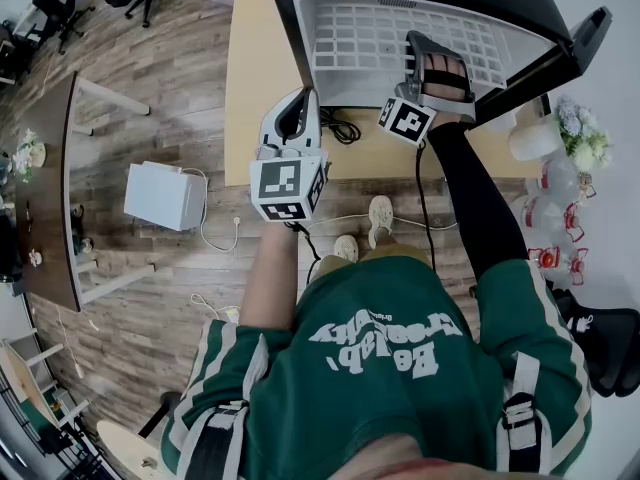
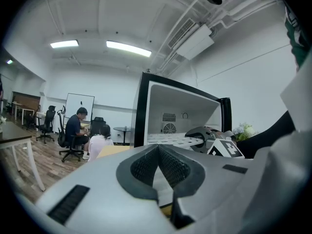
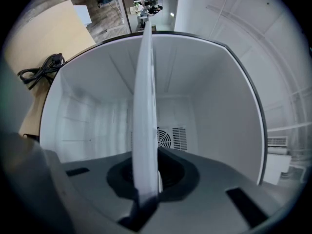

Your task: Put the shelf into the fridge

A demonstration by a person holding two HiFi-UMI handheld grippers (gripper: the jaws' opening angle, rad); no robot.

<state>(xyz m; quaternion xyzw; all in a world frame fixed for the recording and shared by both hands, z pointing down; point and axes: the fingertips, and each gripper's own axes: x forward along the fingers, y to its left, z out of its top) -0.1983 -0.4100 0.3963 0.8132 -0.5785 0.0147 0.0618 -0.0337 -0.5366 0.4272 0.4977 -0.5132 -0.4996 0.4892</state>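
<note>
A black mini fridge (image 1: 560, 28) with a white inside stands open on the wooden table (image 1: 250, 58). The white grid shelf (image 1: 400, 38) lies flat, partly inside it. My right gripper (image 1: 432, 53) is shut on the shelf's near edge. In the right gripper view the shelf (image 3: 145, 106) shows edge-on between the jaws of that gripper (image 3: 146, 179), reaching toward the fan vent (image 3: 168, 138) in the back wall. My left gripper (image 1: 300, 103) hovers over the table's front edge, left of the shelf and apart from it. In its own view this gripper (image 2: 158, 150) is shut and empty, facing the fridge (image 2: 146, 111).
A black cable (image 1: 340, 126) lies coiled on the table before the fridge. Right of the fridge stand white flowers (image 1: 585, 138) and clear jars (image 1: 555, 183). A white box (image 1: 165, 196) sits on the floor at left. Two people (image 2: 78, 126) sit far back in the room.
</note>
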